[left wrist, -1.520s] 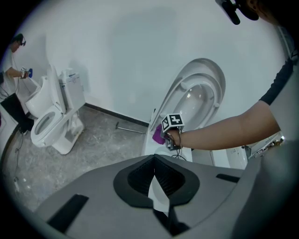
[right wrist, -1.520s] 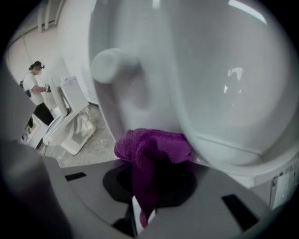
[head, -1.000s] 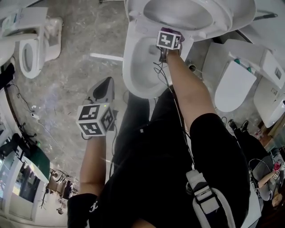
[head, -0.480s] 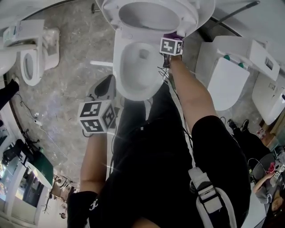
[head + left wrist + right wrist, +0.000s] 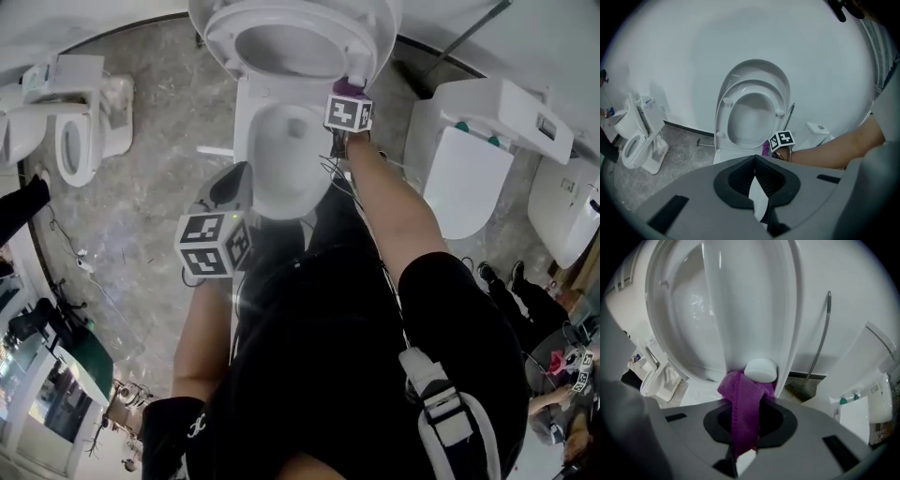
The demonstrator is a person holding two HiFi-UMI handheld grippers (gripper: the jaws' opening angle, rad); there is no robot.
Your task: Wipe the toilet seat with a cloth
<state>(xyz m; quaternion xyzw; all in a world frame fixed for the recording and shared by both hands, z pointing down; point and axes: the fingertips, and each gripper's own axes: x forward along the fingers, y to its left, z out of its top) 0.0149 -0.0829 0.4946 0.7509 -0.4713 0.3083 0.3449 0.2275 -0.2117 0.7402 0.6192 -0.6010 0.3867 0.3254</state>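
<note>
A white toilet [image 5: 281, 164] stands ahead with its seat [image 5: 291, 42] swung up, the underside facing me. My right gripper [image 5: 349, 92] is shut on a purple cloth [image 5: 743, 401]. The cloth bunches against the seat's lower right edge, just under a white bumper [image 5: 761, 370]. In the left gripper view the cloth [image 5: 766, 148] shows beside the right gripper's marker cube. My left gripper [image 5: 230, 187] hangs at the bowl's left front, apart from it. Its jaws [image 5: 754, 176] are shut with nothing between them.
Another toilet [image 5: 80, 141] stands on the marble floor at the left. Two more [image 5: 469, 178] [image 5: 562, 216] with lids down stand at the right. A thin rod [image 5: 820, 333] leans on the wall right of the seat. Cables hang from the right gripper over my black clothes.
Both grippers have moved up and forward. The right one has kept the cloth at the seat's lower edge; the left one is now closer to the bowl.
</note>
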